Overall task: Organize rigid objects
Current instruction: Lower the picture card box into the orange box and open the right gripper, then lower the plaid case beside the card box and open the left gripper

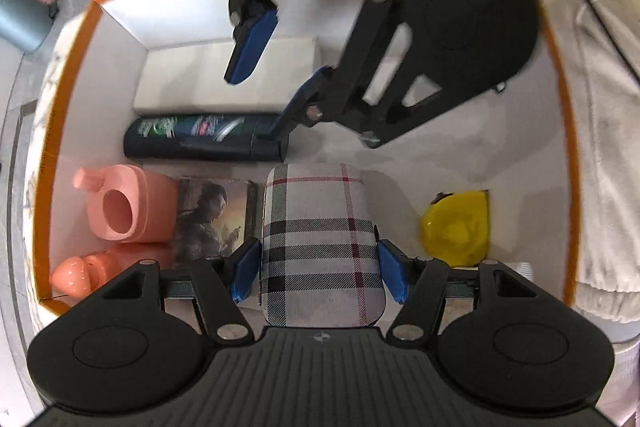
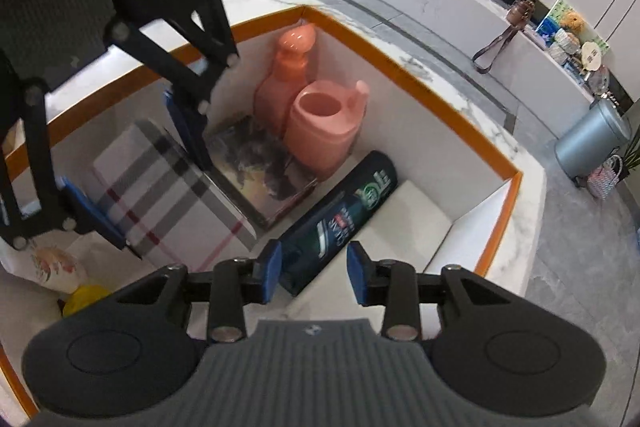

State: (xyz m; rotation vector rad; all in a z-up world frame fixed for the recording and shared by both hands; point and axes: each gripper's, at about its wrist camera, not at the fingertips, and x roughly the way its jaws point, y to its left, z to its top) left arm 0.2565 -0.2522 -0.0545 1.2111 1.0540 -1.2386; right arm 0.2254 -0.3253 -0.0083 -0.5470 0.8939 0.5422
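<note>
Orange-rimmed box (image 1: 60, 131) holds two pink bottles (image 1: 120, 203); left gripper (image 1: 318, 267) pinches one plaid case (image 1: 320, 227), right gripper (image 2: 314, 273) spread.

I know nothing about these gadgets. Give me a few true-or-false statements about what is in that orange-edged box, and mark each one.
1. The left gripper has the plaid case between its fingers. True.
2. The dark bottle stands upright. False: it lies on its side beside the white block.
3. The pink cup sits near a corner of the box. True.
4. The right gripper is carrying the yellow object. False: its fingers hold nothing, and the yellow object lies in the box.
</note>
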